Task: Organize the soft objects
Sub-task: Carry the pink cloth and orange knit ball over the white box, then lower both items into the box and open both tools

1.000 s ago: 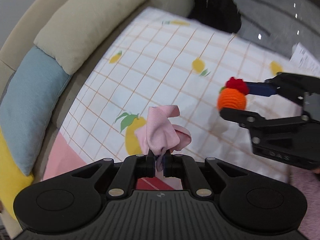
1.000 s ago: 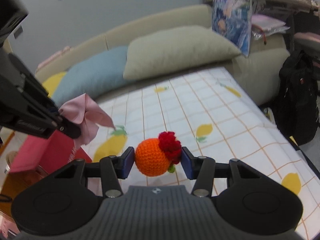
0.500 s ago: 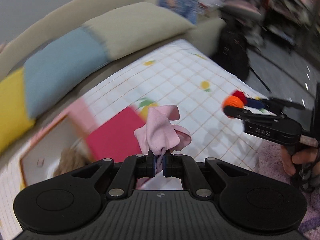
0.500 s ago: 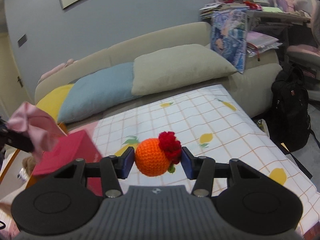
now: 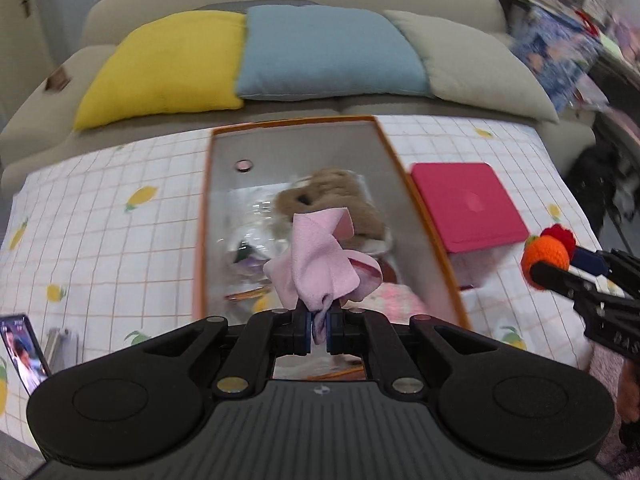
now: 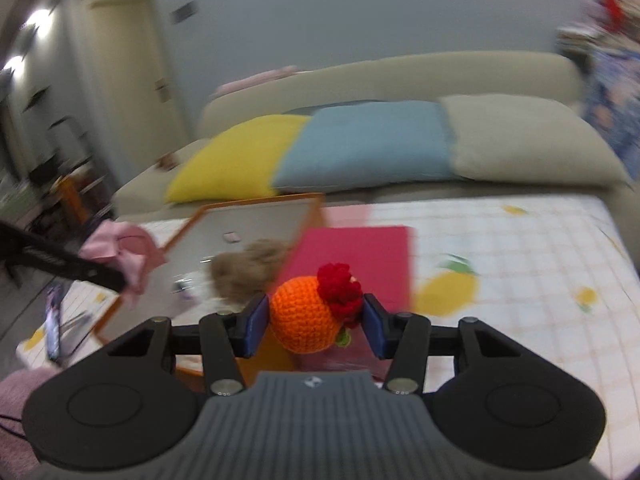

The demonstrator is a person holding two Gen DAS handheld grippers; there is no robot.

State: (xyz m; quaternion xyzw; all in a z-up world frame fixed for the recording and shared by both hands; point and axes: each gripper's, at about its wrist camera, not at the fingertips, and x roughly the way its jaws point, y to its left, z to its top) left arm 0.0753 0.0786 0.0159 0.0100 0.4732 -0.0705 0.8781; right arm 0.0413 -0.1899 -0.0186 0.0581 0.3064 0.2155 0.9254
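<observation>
I take the orange-rimmed box (image 5: 412,196) as my landmark. It sits open on the lemon-print tabletop (image 5: 104,224), in front of the sofa cushions, with its red lid (image 5: 466,206) lying just beside its right wall.

Left tongs (image 5: 318,330): closed down to a narrow gap, pinching the gathered end of the pink cloth (image 5: 320,264). The cloth stands up from the tips and hangs over the box interior, above a brown plush toy (image 5: 332,200) and some clear wrapping already inside.

Right tongs (image 6: 314,322): clamped on the orange crochet ball (image 6: 304,320), one pad on each side, its red tuft toward the right pad. The ball is held in the air to the right of the box, over the lid area – not yet above the opening.

Step in hand, as I judge it: deposit the cloth in the box.

1. I would lower the left tongs until the cloth's loose end is below the rim, then open them – a release from height may let a light fabric drape over the wall.
2. I would aim for the free floor nearer than the plush toy.
3. I would keep the right tongs outside the right wall until the left ones have cleared, since both approach the same opening.
4. I would keep the squeeze on the ball unchanged; it is soft and could slip if relaxed.
</observation>
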